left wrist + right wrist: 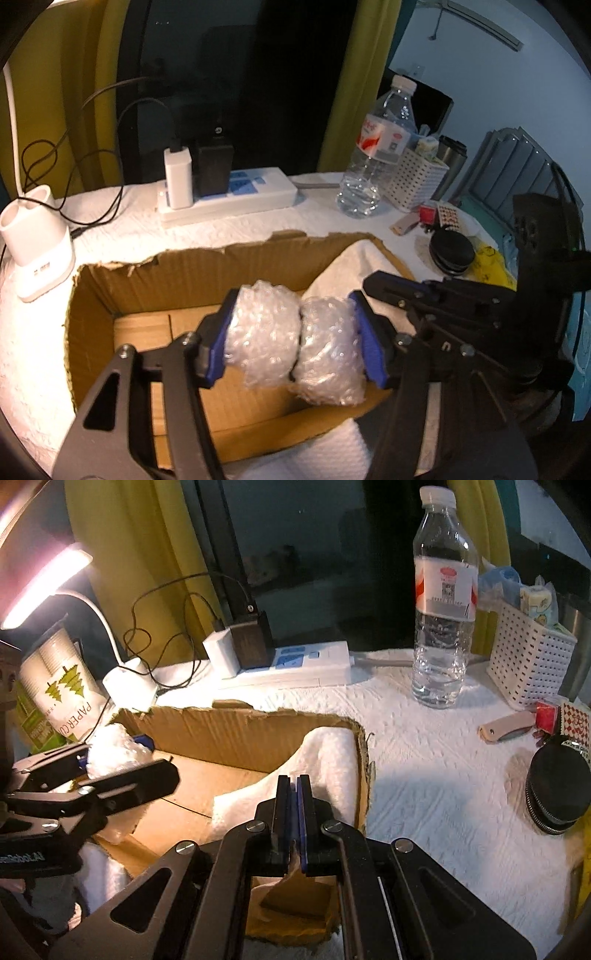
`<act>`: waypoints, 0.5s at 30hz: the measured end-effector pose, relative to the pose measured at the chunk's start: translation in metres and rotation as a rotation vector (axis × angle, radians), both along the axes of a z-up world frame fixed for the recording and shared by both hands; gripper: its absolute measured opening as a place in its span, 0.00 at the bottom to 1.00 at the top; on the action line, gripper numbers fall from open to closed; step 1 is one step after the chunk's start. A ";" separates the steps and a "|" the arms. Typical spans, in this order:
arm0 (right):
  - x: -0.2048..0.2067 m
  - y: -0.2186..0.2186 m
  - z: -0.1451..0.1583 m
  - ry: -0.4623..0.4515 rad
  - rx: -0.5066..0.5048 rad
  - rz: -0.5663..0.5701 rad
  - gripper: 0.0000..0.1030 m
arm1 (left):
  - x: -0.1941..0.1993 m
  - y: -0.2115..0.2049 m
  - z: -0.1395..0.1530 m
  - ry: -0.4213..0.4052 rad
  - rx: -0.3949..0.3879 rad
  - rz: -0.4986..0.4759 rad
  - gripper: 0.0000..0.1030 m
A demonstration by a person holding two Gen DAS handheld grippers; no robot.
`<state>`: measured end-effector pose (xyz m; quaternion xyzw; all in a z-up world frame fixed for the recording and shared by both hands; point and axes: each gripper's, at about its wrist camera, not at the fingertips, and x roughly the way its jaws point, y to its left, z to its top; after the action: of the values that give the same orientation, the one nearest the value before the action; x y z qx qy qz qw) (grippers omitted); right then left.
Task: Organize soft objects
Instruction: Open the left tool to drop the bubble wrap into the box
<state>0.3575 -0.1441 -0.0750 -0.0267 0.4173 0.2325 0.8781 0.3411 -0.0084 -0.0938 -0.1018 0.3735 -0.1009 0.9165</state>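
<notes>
My left gripper (293, 336) is shut on a roll of clear bubble wrap (291, 343) and holds it over the open cardboard box (192, 269). A white foam sheet (351, 266) drapes over the box's right wall. My right gripper (295, 801) is shut on the near edge of the cardboard box (236, 731), beside the white foam sheet (325, 760). In the right wrist view the left gripper (110, 768) shows at the left with the bubble wrap (114, 749) between its fingers. The right gripper shows at the right in the left wrist view (376, 284).
A white textured cloth (424, 768) covers the table. On it stand a water bottle (443, 602), a white perforated basket (528, 664), a power strip with chargers (288, 664), a lamp base (37, 251), a black round case (557, 786) and small items at the right.
</notes>
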 end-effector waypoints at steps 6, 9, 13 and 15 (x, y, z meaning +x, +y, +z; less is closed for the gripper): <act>-0.011 0.001 0.019 -0.038 0.006 -0.003 0.32 | -0.009 0.005 0.010 -0.030 -0.019 0.018 0.84; -0.018 0.002 0.026 -0.054 0.003 -0.008 0.36 | -0.017 0.006 0.019 -0.053 -0.022 0.022 0.84; -0.029 0.002 0.036 -0.073 -0.003 -0.019 0.37 | -0.030 0.010 0.028 -0.076 -0.023 0.031 0.84; -0.036 0.002 0.041 -0.082 -0.006 -0.022 0.38 | -0.037 0.012 0.032 -0.086 -0.022 0.035 0.84</act>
<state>0.3213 -0.1422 -0.0343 -0.0346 0.3818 0.2204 0.8969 0.3041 0.0035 -0.0618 -0.1139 0.3308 -0.0932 0.9322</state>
